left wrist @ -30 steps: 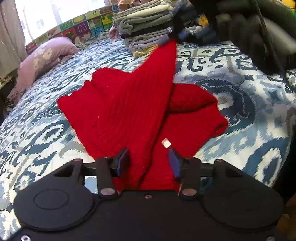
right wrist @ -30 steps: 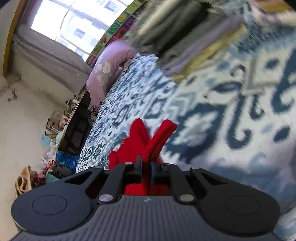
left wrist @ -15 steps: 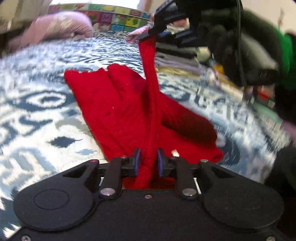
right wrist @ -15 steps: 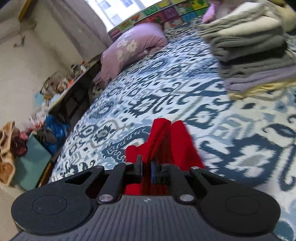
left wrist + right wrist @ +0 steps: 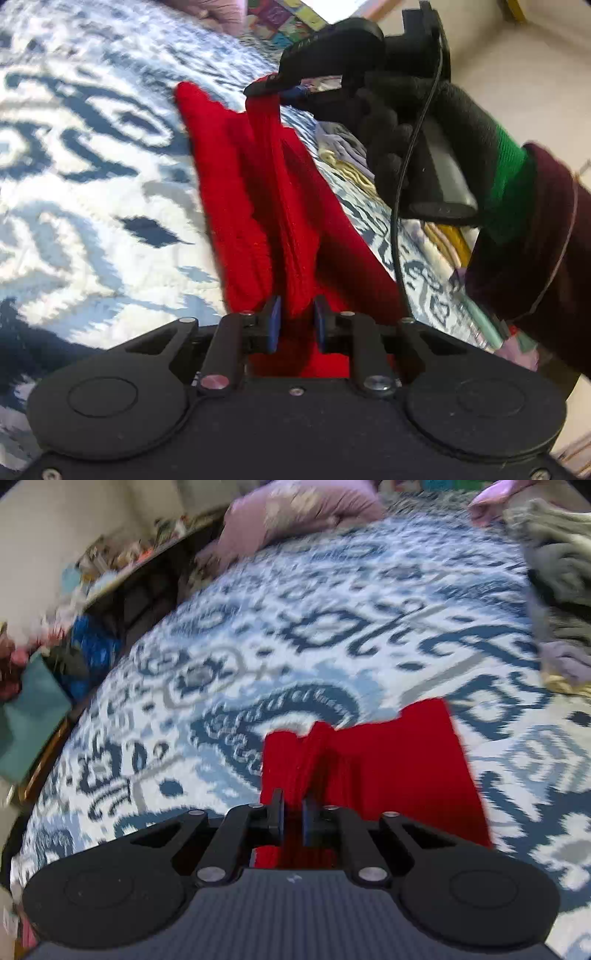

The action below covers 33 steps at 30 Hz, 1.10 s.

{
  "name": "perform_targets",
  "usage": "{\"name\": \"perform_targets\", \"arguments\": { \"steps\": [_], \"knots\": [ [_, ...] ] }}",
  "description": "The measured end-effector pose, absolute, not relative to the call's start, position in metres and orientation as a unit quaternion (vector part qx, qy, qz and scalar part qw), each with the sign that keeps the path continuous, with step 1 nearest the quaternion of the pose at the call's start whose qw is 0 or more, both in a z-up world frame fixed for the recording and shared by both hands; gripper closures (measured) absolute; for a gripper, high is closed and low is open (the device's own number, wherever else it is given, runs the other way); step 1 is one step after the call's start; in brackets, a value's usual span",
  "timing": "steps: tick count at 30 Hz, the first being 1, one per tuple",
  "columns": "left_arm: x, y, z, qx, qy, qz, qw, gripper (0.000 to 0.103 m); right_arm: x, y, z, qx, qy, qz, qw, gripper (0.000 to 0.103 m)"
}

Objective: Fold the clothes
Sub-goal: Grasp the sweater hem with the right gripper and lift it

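Note:
A red knitted garment (image 5: 258, 192) lies partly on the blue-and-white patterned bedspread (image 5: 81, 155). My left gripper (image 5: 294, 326) is shut on its near edge, the knit bunched between the blue pads. My right gripper (image 5: 280, 86), held by a black-gloved hand, is shut on the far edge and holds it raised, so a taut ridge runs between the two grippers. In the right wrist view the right gripper (image 5: 293, 818) pinches the red garment (image 5: 399, 760), which spreads over the bedspread (image 5: 295, 627) ahead.
A stack of folded grey, lilac and yellow clothes (image 5: 557, 590) stands at the right of the bed. A mauve floral pillow (image 5: 295, 513) lies at the far end. Clutter and a dark bedside unit (image 5: 92, 602) sit beyond the bed's left edge.
My left gripper has closed on the garment's near edge. Both grippers have swung round, and the garment is stretched into a ridge between them. The views are blurred with motion.

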<state>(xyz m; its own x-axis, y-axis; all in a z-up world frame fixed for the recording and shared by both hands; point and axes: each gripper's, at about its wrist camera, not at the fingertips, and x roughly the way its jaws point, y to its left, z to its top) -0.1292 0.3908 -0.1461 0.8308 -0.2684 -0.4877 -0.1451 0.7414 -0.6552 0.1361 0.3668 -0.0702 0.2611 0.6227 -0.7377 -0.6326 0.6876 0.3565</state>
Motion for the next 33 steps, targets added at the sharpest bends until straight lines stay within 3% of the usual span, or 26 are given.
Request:
{"name": "perform_targets", "arguments": {
  "steps": [1, 2, 5, 16, 20, 25, 27, 29, 33],
  "knots": [
    [-0.13, 0.393, -0.147, -0.366, 0.289, -0.034, 0.884, 0.085, 0.138, 0.366, -0.07, 0.004, 0.457, 0.406, 0.791, 0.085],
    [-0.13, 0.394, -0.148, -0.371, 0.288, -0.034, 0.882, 0.084, 0.139, 0.365, -0.069, 0.014, 0.452, 0.417, 0.789, 0.074],
    [-0.131, 0.396, -0.148, -0.376, 0.287, -0.032, 0.88, 0.08, 0.145, 0.347, -0.061, 0.054, 0.437, 0.43, 0.789, 0.064],
    [-0.132, 0.395, -0.146, -0.378, 0.281, -0.03, 0.882, 0.079, 0.133, 0.34, -0.09, -0.078, 0.407, 0.445, 0.794, 0.064],
    [-0.132, 0.397, -0.147, -0.38, 0.284, -0.029, 0.88, 0.079, 0.132, 0.351, -0.094, -0.085, 0.4, 0.453, 0.792, 0.058],
    [-0.131, 0.399, -0.148, -0.382, 0.285, -0.03, 0.878, 0.079, 0.115, 0.365, -0.084, -0.125, 0.359, 0.457, 0.804, 0.059],
    [-0.131, 0.398, -0.148, -0.383, 0.287, -0.03, 0.878, 0.079, 0.11, 0.37, -0.086, -0.139, 0.354, 0.457, 0.804, 0.062],
    [-0.131, 0.397, -0.148, -0.382, 0.287, -0.03, 0.878, 0.079, 0.106, 0.375, -0.087, -0.154, 0.35, 0.457, 0.803, 0.09],
    [-0.13, 0.395, -0.148, -0.382, 0.287, -0.028, 0.878, 0.079, 0.097, 0.385, -0.09, -0.183, 0.34, 0.456, 0.802, 0.099]
  ]
}}
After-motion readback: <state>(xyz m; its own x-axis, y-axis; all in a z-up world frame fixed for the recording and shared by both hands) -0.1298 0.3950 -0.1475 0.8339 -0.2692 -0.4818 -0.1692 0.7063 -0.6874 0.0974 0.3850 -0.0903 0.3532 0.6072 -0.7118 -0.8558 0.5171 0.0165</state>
